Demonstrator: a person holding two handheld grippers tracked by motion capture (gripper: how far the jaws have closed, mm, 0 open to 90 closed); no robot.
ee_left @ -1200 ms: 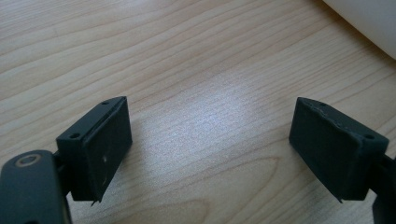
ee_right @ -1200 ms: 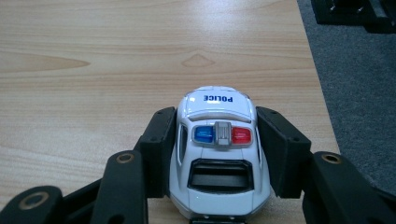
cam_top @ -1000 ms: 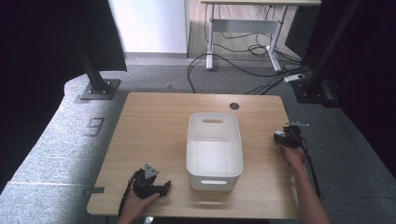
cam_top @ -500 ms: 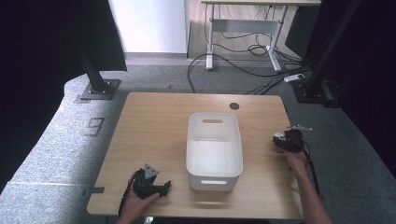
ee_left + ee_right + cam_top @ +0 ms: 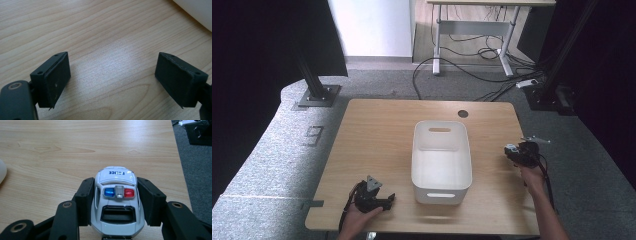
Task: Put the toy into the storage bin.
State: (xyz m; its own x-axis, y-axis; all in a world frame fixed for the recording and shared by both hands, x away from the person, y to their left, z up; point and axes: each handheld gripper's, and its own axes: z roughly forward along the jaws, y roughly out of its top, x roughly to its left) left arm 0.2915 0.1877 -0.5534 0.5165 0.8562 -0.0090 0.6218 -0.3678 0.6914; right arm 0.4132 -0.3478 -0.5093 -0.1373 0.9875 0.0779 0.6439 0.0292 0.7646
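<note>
Resting at lower centre of the right gripper view — a toy police car (image 5: pixel 117 202), pinched between both jaws of the right gripper (image 5: pixel 117 203); the high view adds the white bin (image 5: pixel 441 192) mid-frame — left gripper (image 5: pixel 112 77) spread, nothing between.

Glossy plastic toy police car (image 5: pixel 117 202), matt white plastic bin (image 5: pixel 441 161), smooth pale wood table (image 5: pixel 372 135)

From the high view you look forward and down on the whole table (image 5: pixel 377 130), with the floor behind it. The left gripper view sits very near the wood and shows the white bin (image 5: pixel 197 10) in its upper right corner. The right gripper view looks along the tabletop toward its far edge; the bin's edge (image 5: pixel 2 171) appears at middle left.
</note>
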